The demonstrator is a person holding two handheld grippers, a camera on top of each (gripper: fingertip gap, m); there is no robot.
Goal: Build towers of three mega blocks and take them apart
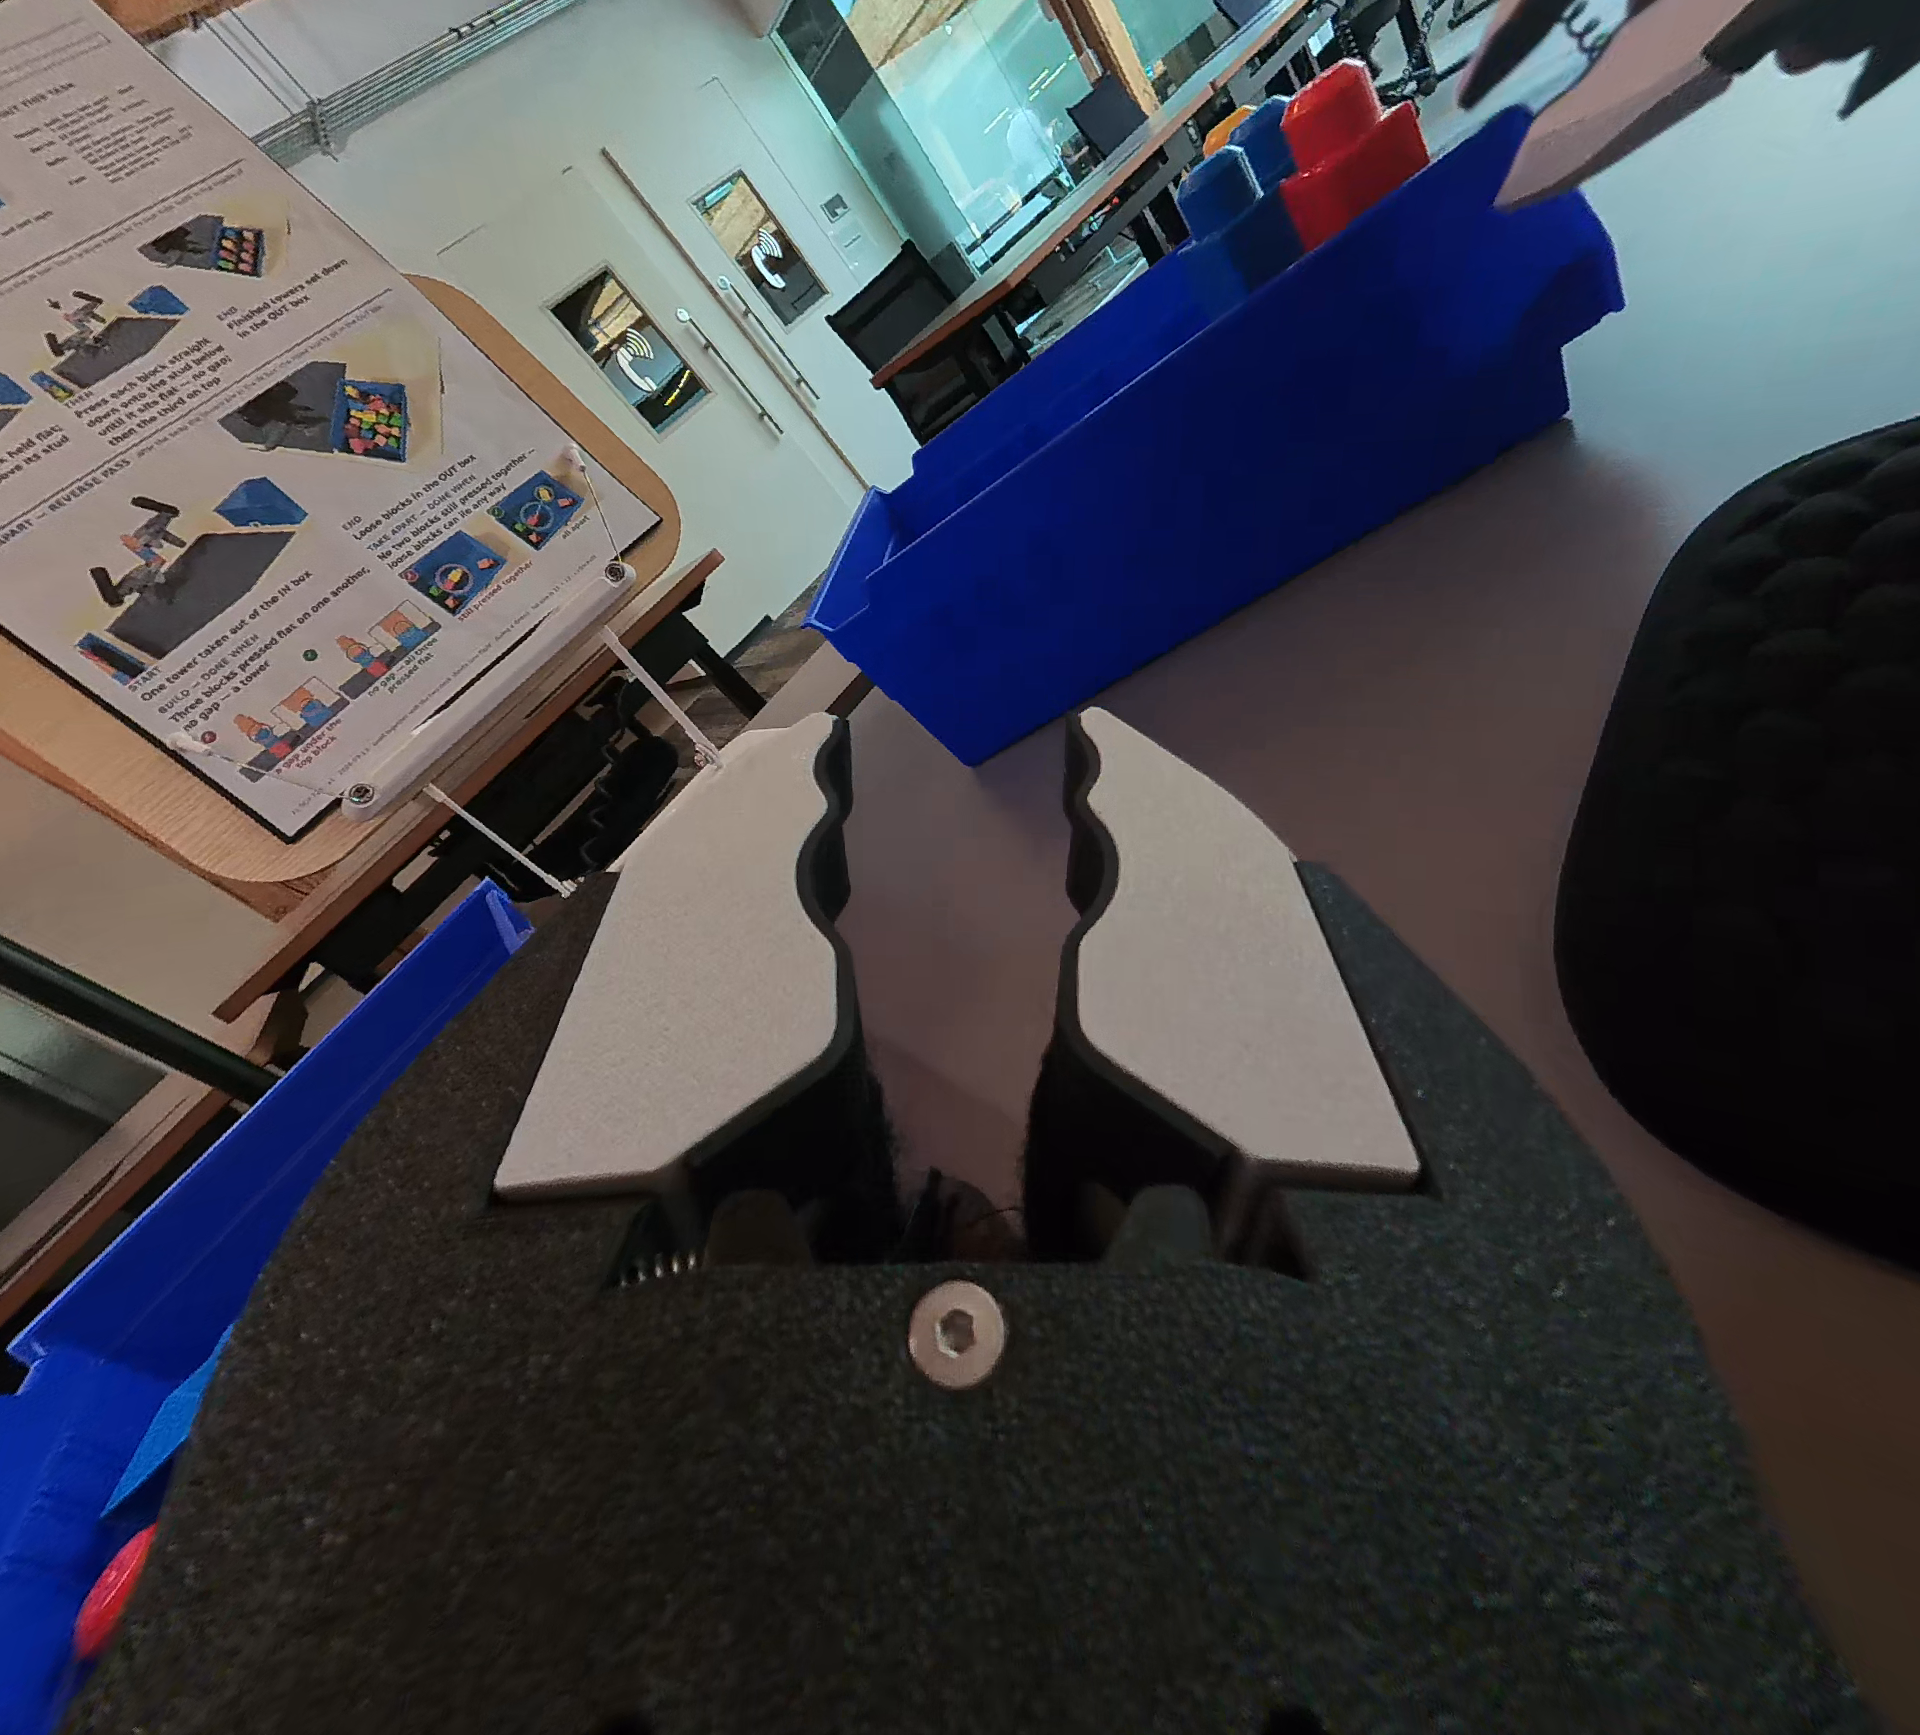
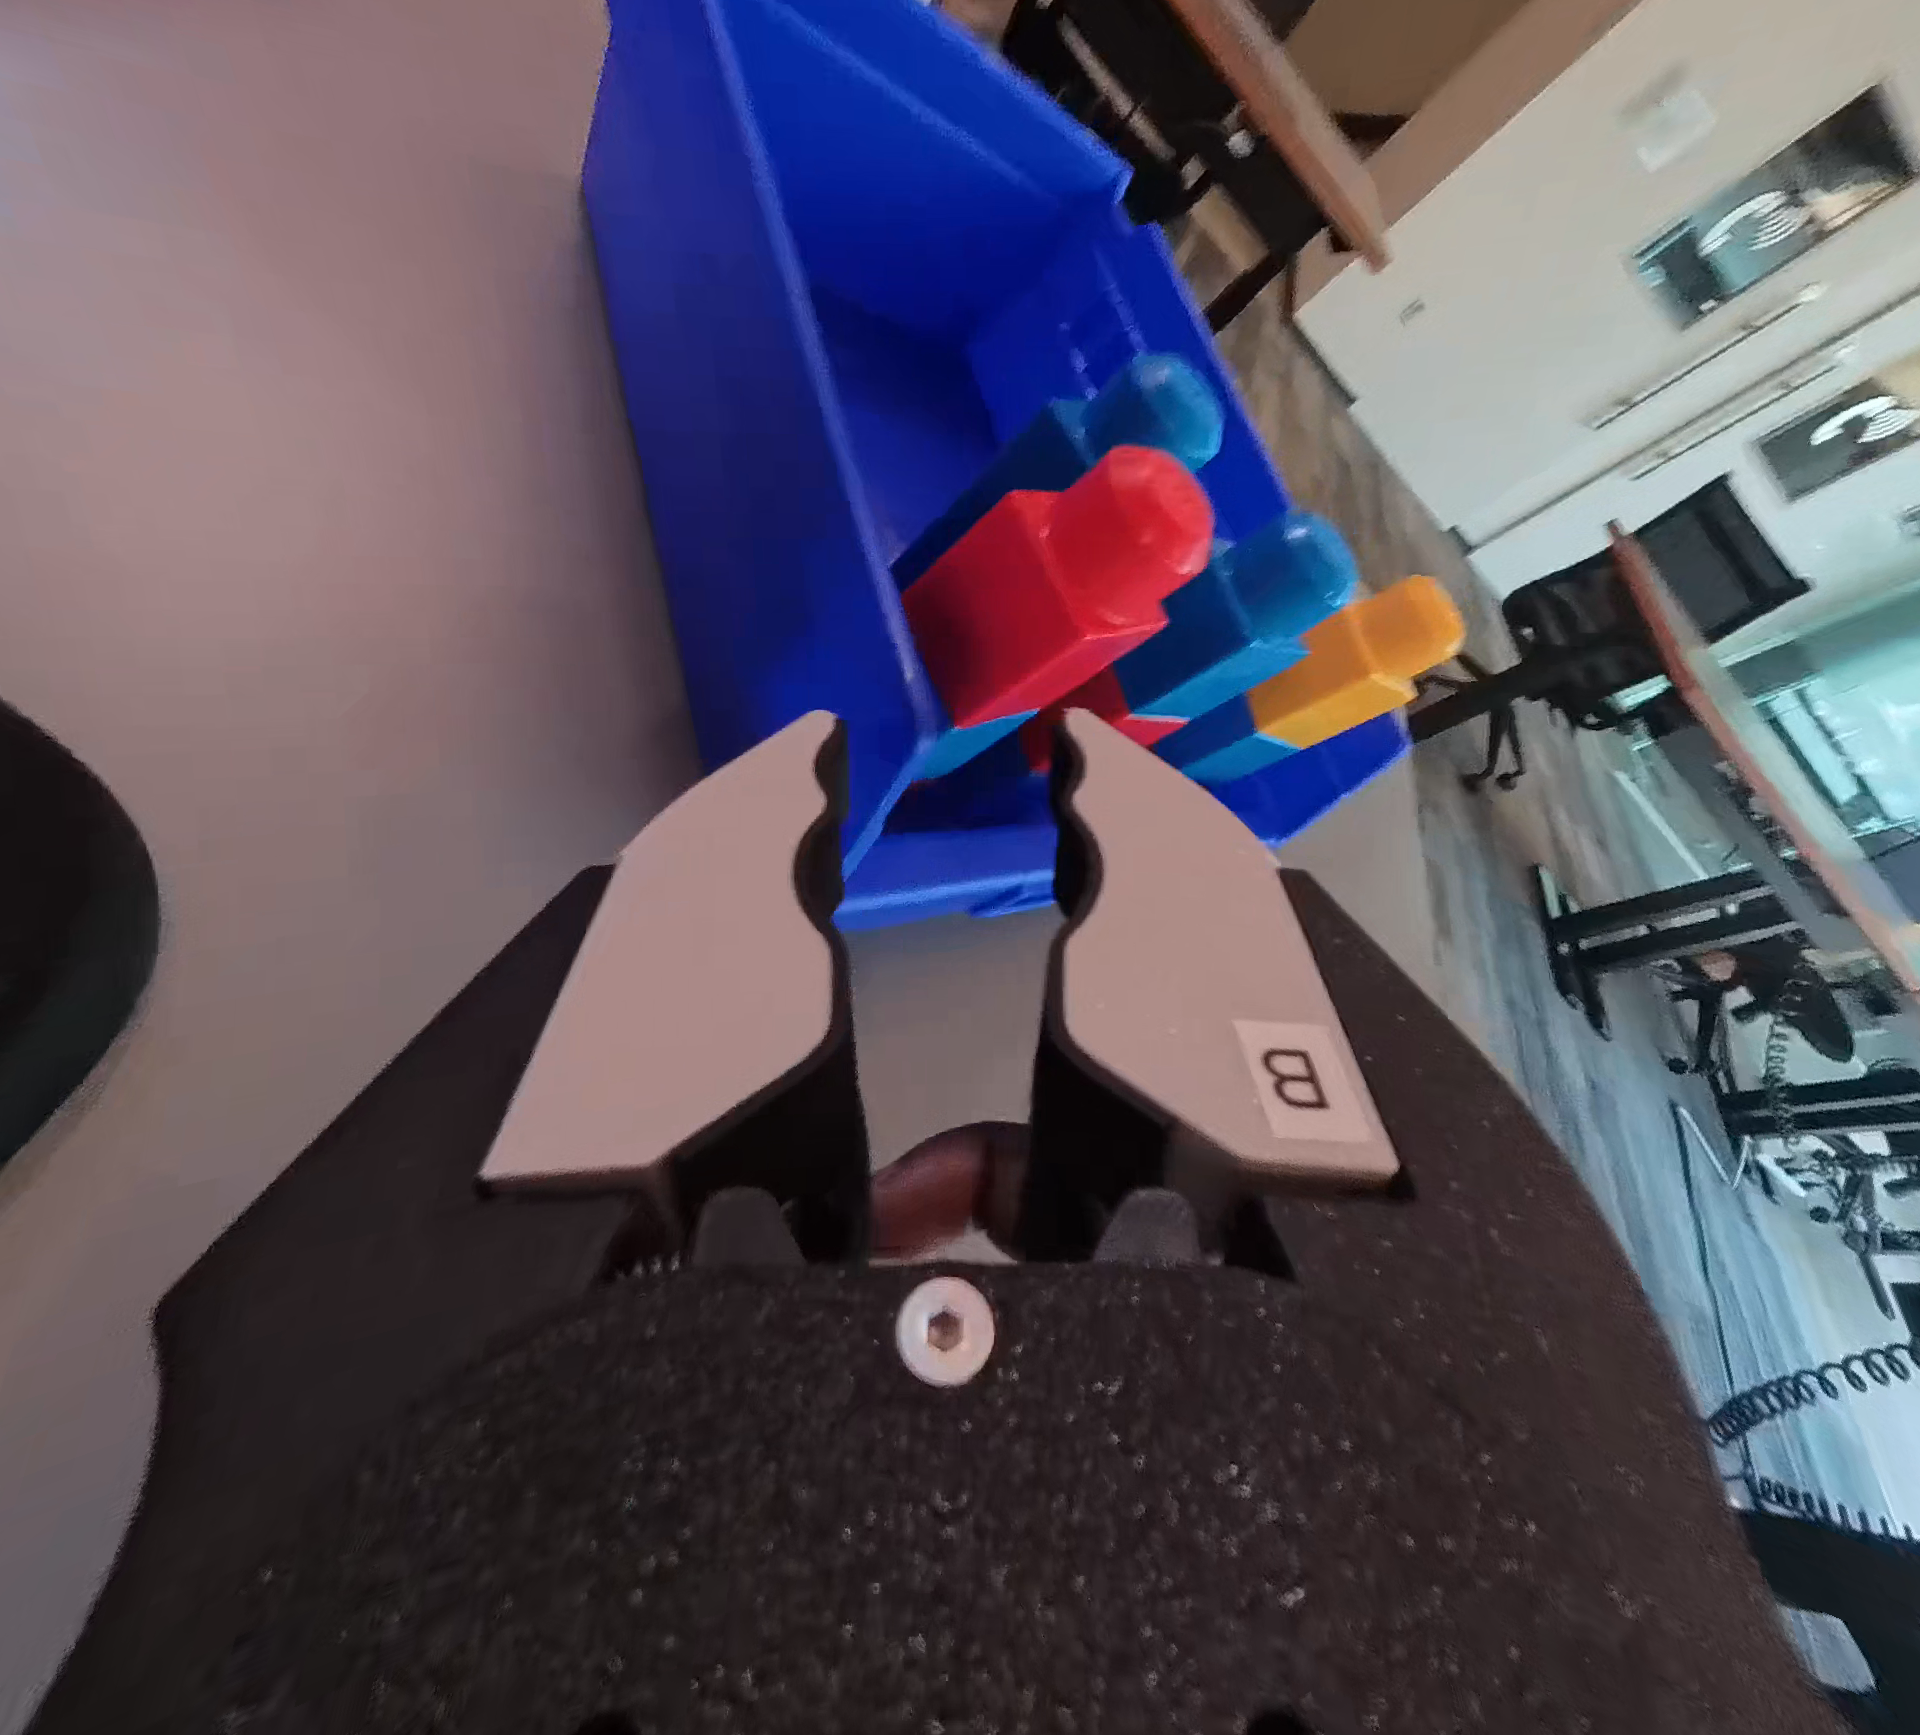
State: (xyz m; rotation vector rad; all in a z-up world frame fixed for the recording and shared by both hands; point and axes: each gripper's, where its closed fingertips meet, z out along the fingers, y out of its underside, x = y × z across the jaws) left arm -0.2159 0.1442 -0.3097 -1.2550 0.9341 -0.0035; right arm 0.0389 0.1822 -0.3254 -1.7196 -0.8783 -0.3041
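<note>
A blue bin [image 2: 790, 397] on the grey table holds several stacked mega blocks at one end: a red-topped stack [image 2: 1049, 594], blue blocks [image 2: 1268, 584] and an orange block [image 2: 1351, 657]. My right gripper [image 2: 948, 729] is open and empty, just above the bin's near end, with the red stack close ahead of its fingertips. My left gripper [image 1: 954, 729] is open and empty, low over the table, pointing at the same bin's [image 1: 1195, 490] other end. The red block [image 1: 1340, 158] and blue blocks [image 1: 1226, 199] show at the bin's far end, under the right gripper [image 1: 1616, 127].
A second blue bin [image 1: 260, 1166] lies at my left gripper's lower left, with a red block [image 1: 109, 1592] in it. A black bumpy mat [image 1: 1766, 854] lies to the right; it also shows in the right wrist view [image 2: 62, 937]. An instruction poster [image 1: 260, 438] stands beyond the table edge. Spacing between my two grippers at the tips: around 25 centimetres.
</note>
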